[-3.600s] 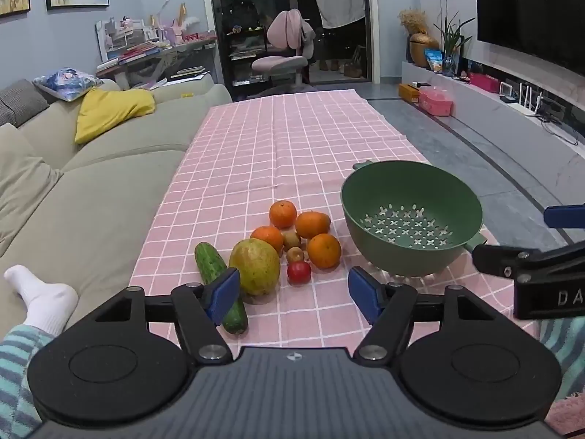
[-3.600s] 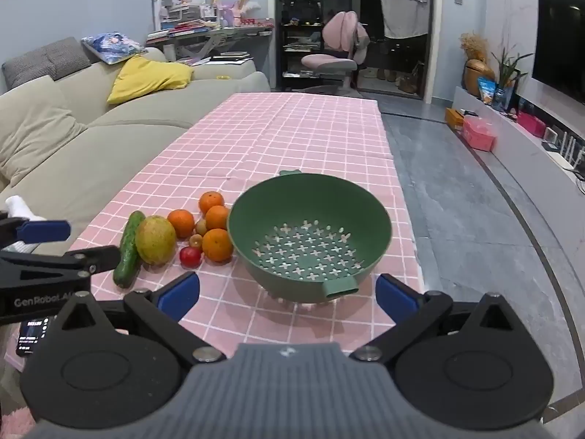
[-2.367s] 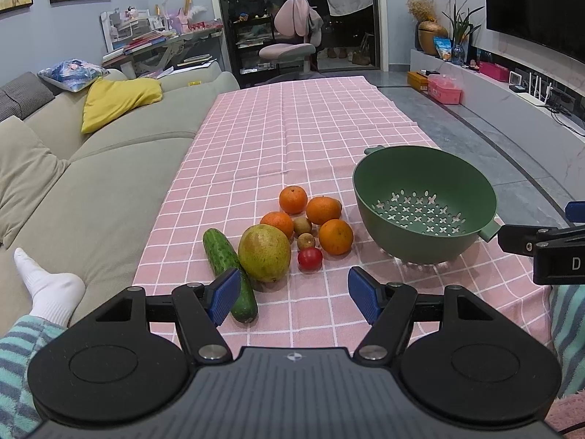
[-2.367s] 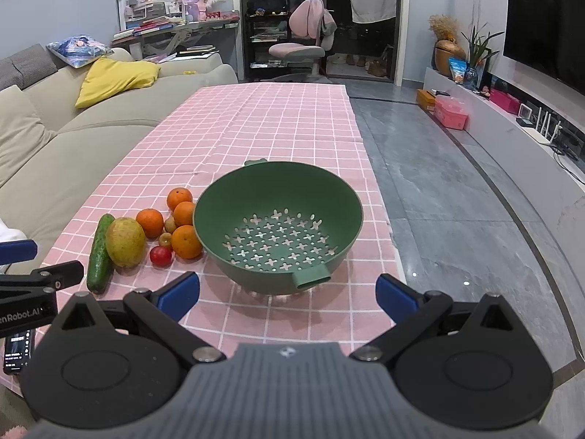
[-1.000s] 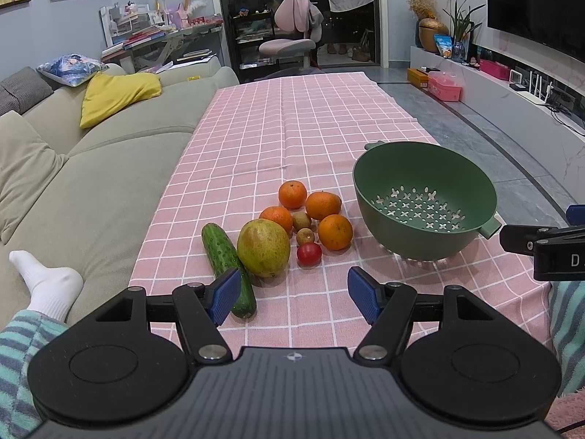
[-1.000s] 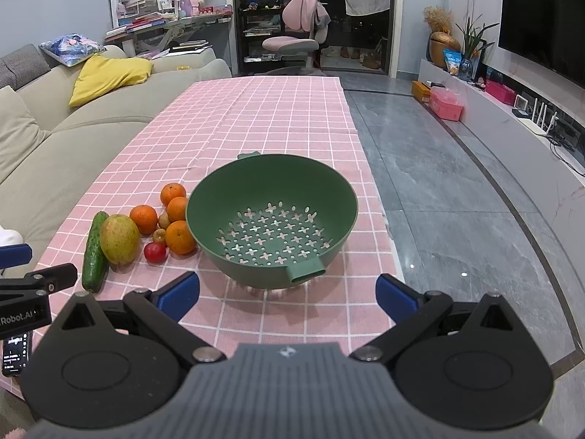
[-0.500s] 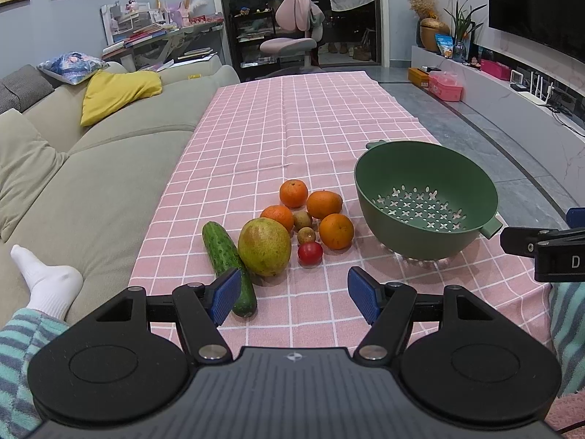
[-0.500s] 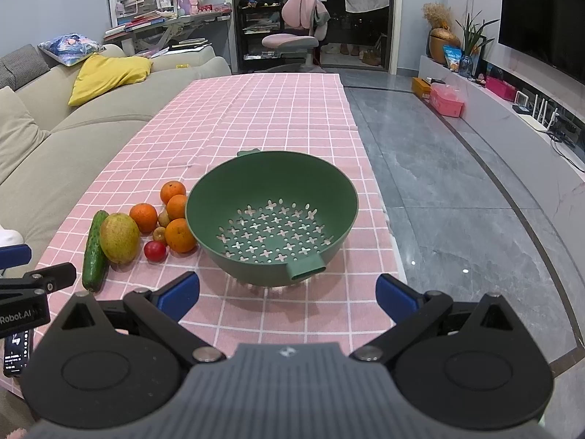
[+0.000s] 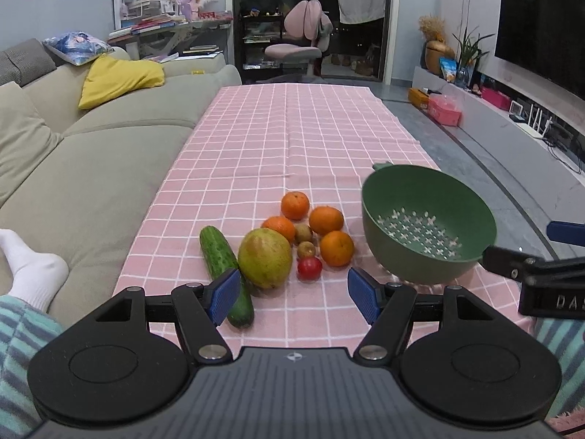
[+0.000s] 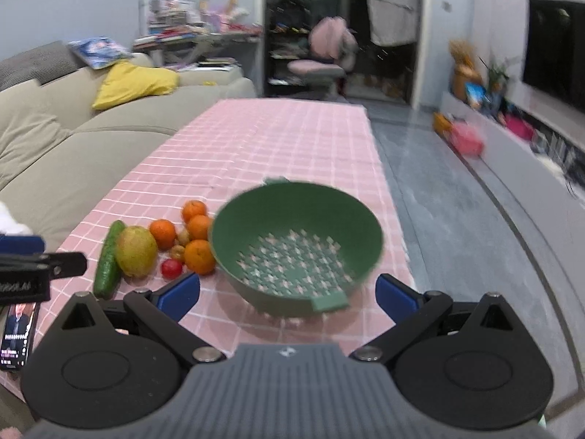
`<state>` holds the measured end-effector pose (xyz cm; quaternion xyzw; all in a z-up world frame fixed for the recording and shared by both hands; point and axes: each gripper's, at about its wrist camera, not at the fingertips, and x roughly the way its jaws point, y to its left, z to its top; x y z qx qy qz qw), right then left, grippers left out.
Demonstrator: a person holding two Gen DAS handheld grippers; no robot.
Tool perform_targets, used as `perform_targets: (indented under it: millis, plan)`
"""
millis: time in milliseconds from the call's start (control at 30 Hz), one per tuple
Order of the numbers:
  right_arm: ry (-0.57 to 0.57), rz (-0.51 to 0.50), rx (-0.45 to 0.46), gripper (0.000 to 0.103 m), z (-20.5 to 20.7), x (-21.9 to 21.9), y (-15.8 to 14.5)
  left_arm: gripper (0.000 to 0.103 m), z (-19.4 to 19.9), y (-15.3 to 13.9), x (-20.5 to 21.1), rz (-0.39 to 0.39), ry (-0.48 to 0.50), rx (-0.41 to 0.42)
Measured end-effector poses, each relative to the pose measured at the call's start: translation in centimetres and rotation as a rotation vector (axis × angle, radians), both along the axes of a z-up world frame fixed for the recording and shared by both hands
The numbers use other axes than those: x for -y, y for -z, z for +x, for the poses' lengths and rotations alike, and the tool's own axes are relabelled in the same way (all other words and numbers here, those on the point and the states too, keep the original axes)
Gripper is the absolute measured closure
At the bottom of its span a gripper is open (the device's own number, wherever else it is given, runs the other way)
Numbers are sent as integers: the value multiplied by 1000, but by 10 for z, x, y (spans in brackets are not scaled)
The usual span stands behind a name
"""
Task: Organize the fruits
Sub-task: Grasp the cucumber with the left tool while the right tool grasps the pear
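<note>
Covering table (image 9: 310,139): pink checked cloth (image 9: 256,168).

The surface wears a pink checked cloth (image 9: 292,168), matt and faintly creased. The green colander (image 9: 427,226) looks like smooth matt plastic. The cucumber (image 9: 223,267) has a bumpy, slightly glossy skin; the tomato (image 9: 309,267) shines. The sofa (image 9: 91,168) is soft woven fabric, and the floor (image 10: 457,219) is polished stone-like tile.
</note>
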<state>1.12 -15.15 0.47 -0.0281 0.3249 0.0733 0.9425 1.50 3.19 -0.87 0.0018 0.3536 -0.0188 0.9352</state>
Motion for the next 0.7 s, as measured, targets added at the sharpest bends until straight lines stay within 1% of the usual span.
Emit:
perform_targets:
  millis: [67, 100, 167, 200, 300, 367, 433, 467, 533, 567, 700]
  plan:
    - [-56, -11, 11, 4, 4, -10, 0, 25, 5, 1, -8, -27, -8, -10]
    - [-84, -16, 14, 4, 7, -14, 0, 27, 9, 2, -13, -47, -12, -18]
    - [-135, -15, 23, 8, 11, -24, 1, 31, 15, 4, -24, -71, -27, -31]
    - [-167, -14, 28, 11, 15, -30, 1, 35, 18, 6, -28, -69, -30, -39]
    - [-233, -12, 18, 20, 25, -46, 5, 36, 28, 11, -41, -39, -62, -43]
    - [-274, 12, -8, 26, 35, -57, 10, 38, 36, 16, -50, -50, -70, -67]
    - [-309, 53, -41, 32, 45, -67, 15, 45, 50, 24, -60, -97, -79, -130]
    - [-323, 71, -56, 34, 52, -73, 17, 50, 56, 28, -65, -131, -87, -163]
    - [-346, 90, -77, 38, 63, -88, 22, 53, 67, 36, -77, -198, -107, -202]
    - [-357, 99, -92, 39, 70, -95, 24, 55, 73, 40, -85, -228, -120, -220]
    - [-367, 151, -147, 44, 94, -116, 35, 55, 91, 47, -107, -306, -164, -251]
